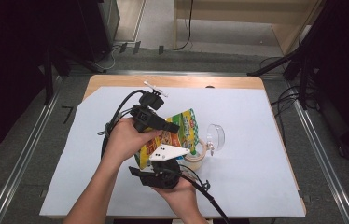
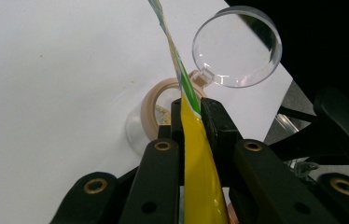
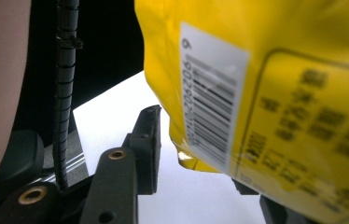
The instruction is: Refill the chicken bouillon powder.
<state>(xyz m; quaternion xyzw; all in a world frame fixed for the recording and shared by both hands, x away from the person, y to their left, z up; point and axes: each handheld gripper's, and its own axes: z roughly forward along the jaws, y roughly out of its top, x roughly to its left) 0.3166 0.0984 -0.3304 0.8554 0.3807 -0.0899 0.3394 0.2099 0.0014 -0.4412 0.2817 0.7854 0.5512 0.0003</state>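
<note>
Pinching the yellow pouch's edge, left gripper; right gripper loosely straddles it.

A fixed camera looks forward and down over the white-covered counter from above the person's side. A camera on the left tool faces along its jaws, close to the yellow packet; the right tool's camera presses nearer still on that shared packet.

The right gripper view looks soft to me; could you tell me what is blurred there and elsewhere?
Right gripper view: the bag is close, its print blurred, barcode partly legible. Left gripper view: bag edge sharp, clear lid shows glare. High view: evenly lit, surroundings dark.
</note>
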